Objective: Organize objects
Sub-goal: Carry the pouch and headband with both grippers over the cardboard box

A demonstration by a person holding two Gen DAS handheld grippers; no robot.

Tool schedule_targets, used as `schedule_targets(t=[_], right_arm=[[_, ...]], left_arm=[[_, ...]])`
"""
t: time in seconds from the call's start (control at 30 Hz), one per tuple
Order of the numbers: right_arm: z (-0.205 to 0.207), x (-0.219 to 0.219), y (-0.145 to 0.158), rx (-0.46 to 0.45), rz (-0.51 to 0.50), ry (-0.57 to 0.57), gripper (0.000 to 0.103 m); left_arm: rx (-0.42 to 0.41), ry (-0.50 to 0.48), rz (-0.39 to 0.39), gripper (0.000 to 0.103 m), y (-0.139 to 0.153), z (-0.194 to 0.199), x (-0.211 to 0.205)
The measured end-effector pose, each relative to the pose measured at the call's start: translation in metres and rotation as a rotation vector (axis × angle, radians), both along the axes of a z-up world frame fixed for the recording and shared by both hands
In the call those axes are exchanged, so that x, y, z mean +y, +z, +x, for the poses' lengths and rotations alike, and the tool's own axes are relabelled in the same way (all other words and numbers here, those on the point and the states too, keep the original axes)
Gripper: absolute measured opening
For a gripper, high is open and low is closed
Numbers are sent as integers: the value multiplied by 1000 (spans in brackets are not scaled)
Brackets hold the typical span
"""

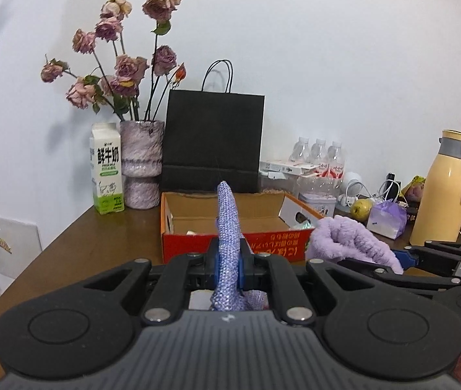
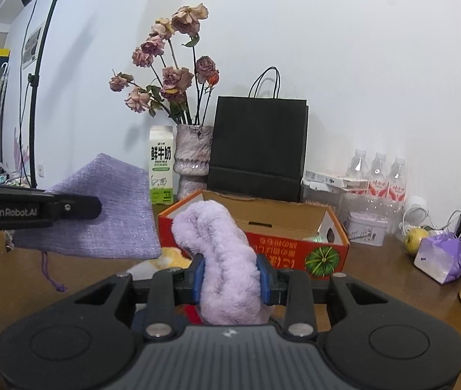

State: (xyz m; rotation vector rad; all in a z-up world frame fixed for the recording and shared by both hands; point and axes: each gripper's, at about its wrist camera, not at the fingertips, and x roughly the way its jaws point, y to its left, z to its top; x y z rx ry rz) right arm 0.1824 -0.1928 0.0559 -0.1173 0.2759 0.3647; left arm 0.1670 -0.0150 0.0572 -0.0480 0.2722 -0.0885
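Two grippers, both clenched, hang above my wooden table (image 2: pixel 51 279): my left gripper (image 1: pixel 228 260) pinches a sparkly lilac drawstring pouch (image 1: pixel 227 227) edge-on, and my right gripper (image 2: pixel 230 276) squeezes a fluffy lavender cloth (image 2: pixel 220 253). Both bundles sit in front of the open orange cardboard box (image 2: pixel 295 250), whose red side carries upside-down yellow characters and a green pumpkin picture. From the right wrist, the left gripper's finger reads "GenRobot.AI". Behind, a milk carton (image 2: pixel 161 169) reads "鲜牛奶" and "FRESH MILK", beside a vase (image 2: pixel 194 159) of dried roses and a black paper bag (image 2: pixel 258 146).
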Motion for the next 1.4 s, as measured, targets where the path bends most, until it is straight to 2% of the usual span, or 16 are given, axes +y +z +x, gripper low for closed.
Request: schedule_targets(t=[0.33,0.53,0.73,1.0,1.4], right_arm=[[41,1,7,9,18,4,31],[66,-1,10,20,12,-4,31],[90,1,16,-3,-25,-13,31],[124,2,20,-13,-16,-15,31],[184,1,16,16,12,-29,31]], left_arm=[[-35,3,3,10,11,35,-11],[-25,17,-2,10,11,64,-14],[-24,27,-3,10,12,89,-17],[-43,46,-32,10,16,125,-17],[14,76,-93,10,16,187,-2]])
